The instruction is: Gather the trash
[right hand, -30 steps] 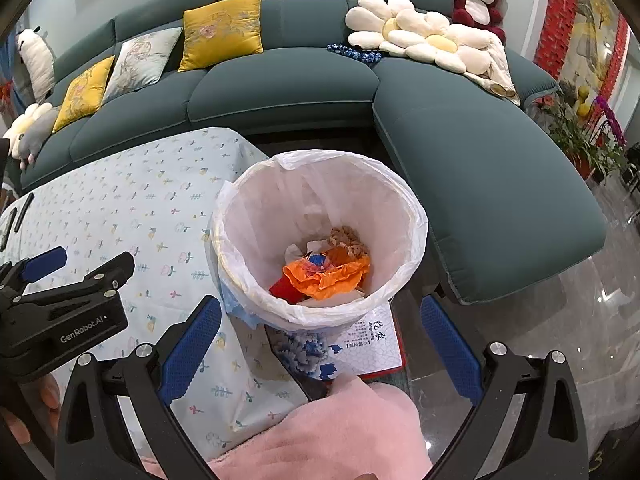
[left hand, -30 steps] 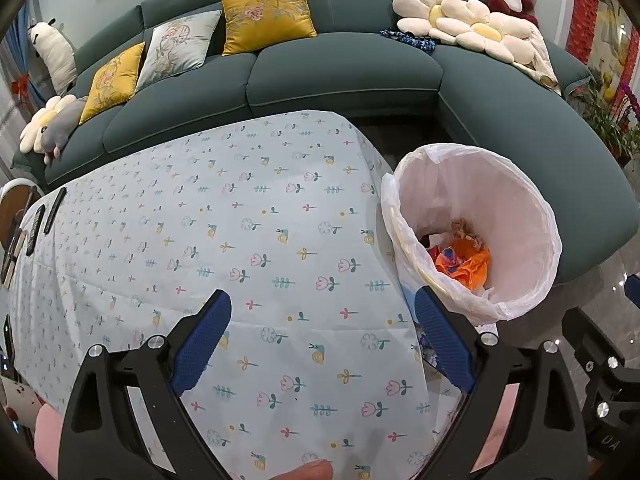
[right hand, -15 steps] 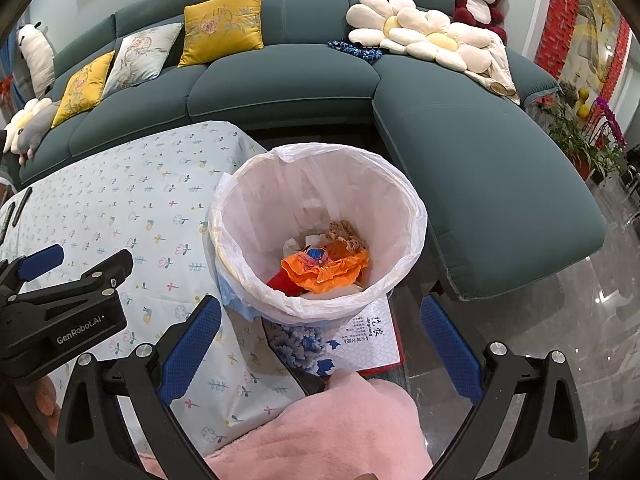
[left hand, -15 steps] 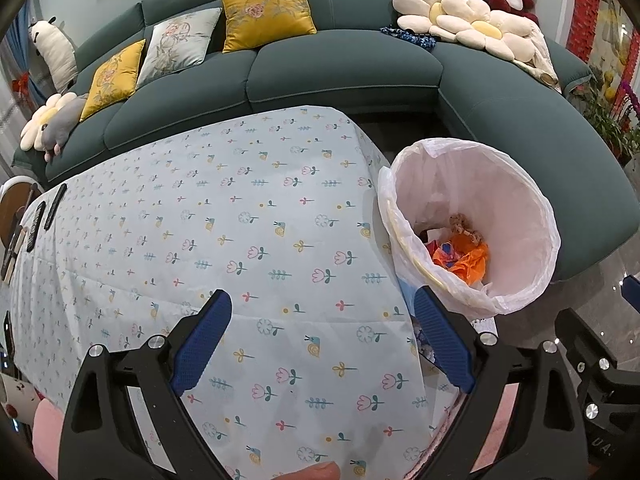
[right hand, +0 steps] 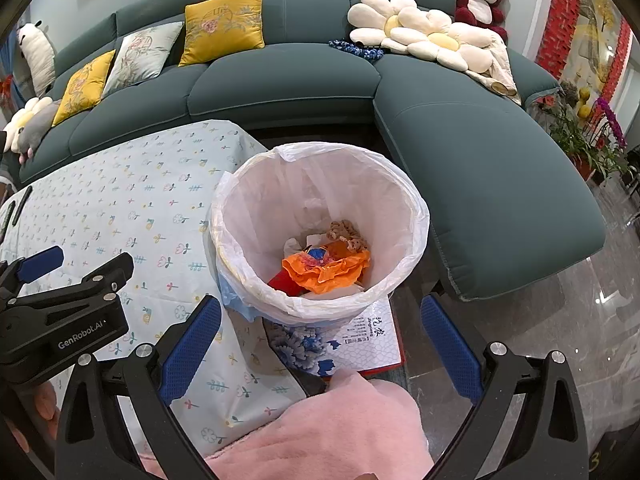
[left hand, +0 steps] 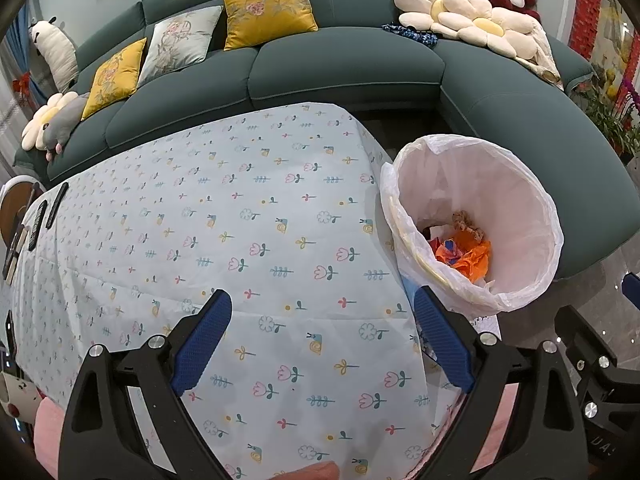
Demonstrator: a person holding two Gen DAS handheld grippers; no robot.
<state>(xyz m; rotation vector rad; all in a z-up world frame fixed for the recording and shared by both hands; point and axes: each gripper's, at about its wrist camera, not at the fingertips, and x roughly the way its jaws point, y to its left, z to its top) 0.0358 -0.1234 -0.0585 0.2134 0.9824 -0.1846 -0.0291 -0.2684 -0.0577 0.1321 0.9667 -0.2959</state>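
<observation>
Your left claw (left hand: 322,334) hangs above the tabletop (left hand: 248,216), its blue-padded fingers spread wide with nothing between them; only the flower-printed cloth shows in the gap. Your right claw (right hand: 320,330) is likewise spread apart and empty, poised above the near rim of the trash bin (right hand: 320,176). The bin stands on the floor just beside the tabletop's right-hand edge, lined with a white plastic bag whose top folds over the rim. Inside it lies the collected trash (right hand: 326,270): a crumpled orange wrapper on top, a red piece below it, some white paper, and a tan knotted scrap at the back. Under the bin's near side a blue-and-white printed box (right hand: 352,344) lies flat on the floor. A pink sleeve (right hand: 340,432) fills the bottom of the right wrist view. Remote controls (left hand: 40,220) lie at the tabletop's far left edge. A teal sofa (right hand: 480,152) with cushions curves behind everything.
</observation>
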